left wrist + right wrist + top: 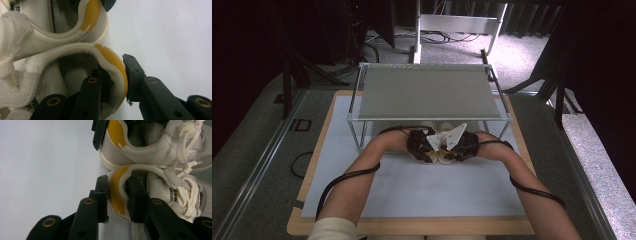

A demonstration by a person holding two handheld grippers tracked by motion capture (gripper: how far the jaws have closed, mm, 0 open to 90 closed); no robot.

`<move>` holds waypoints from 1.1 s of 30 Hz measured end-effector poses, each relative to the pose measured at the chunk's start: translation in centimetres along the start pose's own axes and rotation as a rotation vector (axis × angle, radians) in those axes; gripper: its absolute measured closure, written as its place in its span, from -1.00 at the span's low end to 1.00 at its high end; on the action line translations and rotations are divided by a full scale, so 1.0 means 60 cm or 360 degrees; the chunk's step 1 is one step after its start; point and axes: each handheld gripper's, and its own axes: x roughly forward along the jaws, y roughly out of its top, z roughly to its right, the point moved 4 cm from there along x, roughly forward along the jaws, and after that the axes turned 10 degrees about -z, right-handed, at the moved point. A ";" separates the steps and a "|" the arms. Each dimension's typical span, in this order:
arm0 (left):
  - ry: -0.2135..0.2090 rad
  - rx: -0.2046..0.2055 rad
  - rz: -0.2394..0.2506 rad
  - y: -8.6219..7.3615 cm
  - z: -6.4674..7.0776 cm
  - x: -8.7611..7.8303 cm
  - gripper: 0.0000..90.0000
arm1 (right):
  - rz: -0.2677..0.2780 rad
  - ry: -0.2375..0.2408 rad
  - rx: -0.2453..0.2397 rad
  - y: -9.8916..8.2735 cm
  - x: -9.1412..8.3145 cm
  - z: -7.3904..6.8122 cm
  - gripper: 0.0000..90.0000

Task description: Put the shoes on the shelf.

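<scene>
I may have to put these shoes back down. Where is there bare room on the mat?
The white mat is bare between the forearms and its near edge, and beside each forearm. It is crowded under the metal-framed grey shelf, where the left gripper and right gripper each clamp a heel of the white yellow-tabbed sneakers.

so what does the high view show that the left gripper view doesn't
High view alone: the wire shelf over the table, both forearms and the right gripper beside the left one. Left gripper view alone: the left gripper clamped on a yellow heel tab, one jaw inside the shoe, and laces. Both: the white shoes on the pale mat.
</scene>
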 end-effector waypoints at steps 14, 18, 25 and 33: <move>0.0291 -0.0575 0.0132 0.007 0.005 -0.028 0.14 | 0.0035 -0.0252 0.0253 -0.001 -0.015 -0.005 0.18; 0.0337 -0.0713 0.0147 0.006 0.013 -0.041 0.14 | 0.0118 -0.0335 0.0371 0.000 -0.037 -0.008 0.18; 0.0484 -0.0760 0.0104 0.009 0.041 -0.051 0.06 | 0.0228 -0.0377 0.0546 0.003 -0.047 -0.035 0.40; 0.0577 -0.0823 0.0169 0.012 0.066 -0.069 0.10 | 0.0239 -0.0383 0.0661 -0.007 -0.035 -0.064 0.73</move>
